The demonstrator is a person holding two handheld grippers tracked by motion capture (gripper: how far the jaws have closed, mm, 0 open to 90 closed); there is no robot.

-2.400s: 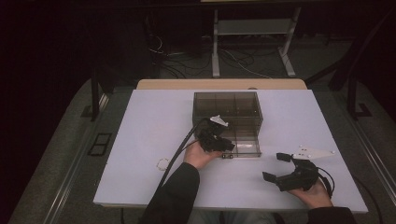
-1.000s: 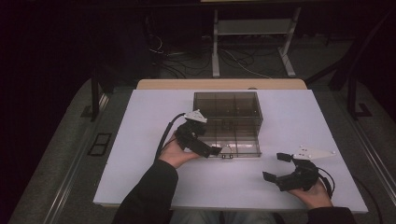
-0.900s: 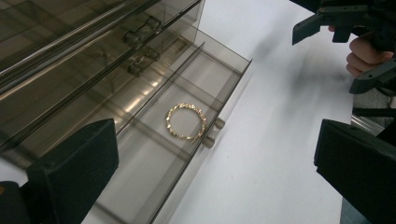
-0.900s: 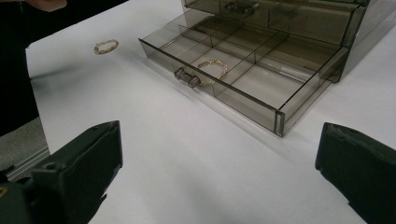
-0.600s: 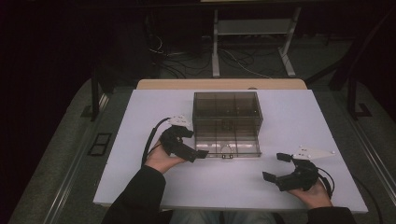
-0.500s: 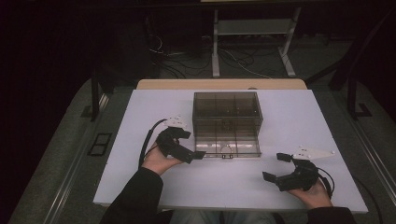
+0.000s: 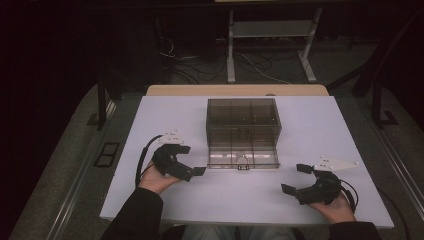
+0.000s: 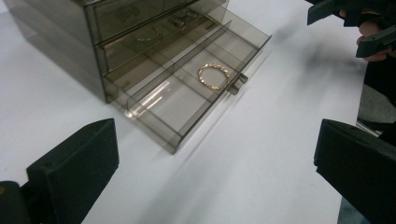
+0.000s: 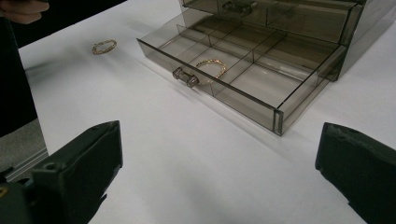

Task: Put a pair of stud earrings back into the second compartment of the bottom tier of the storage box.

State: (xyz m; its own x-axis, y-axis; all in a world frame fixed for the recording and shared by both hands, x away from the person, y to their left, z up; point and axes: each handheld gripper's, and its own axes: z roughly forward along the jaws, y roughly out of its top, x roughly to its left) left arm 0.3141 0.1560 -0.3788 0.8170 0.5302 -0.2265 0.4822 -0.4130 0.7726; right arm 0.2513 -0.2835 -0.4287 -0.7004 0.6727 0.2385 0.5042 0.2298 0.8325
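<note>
A smoky see-through drawer box (image 7: 243, 117) stands mid-table with its bottom drawer (image 7: 243, 161) pulled out. A gold bracelet (image 8: 214, 75) lies in a middle compartment of that drawer, just behind the knob (image 9: 184, 77). A second gold bracelet (image 9: 104, 46) lies loose on the white table, left of the drawer. My left gripper (image 7: 191, 160) is open and empty, left of the drawer's front corner. My right gripper (image 7: 296, 178) is open and empty near the front right, facing the drawer. In each gripper view, the jaws stand wide apart over bare table (image 8: 217, 186) (image 9: 219, 186).
The white table top (image 7: 320, 125) has bare room on both sides of the box. The upper drawers (image 9: 261, 11) of the box are shut. Cables and a metal stand (image 7: 270, 45) lie on the dark floor beyond the table's far edge.
My left gripper has drawn back from over the open drawer to the left and toward the front edge. The right gripper has stayed where it was.
</note>
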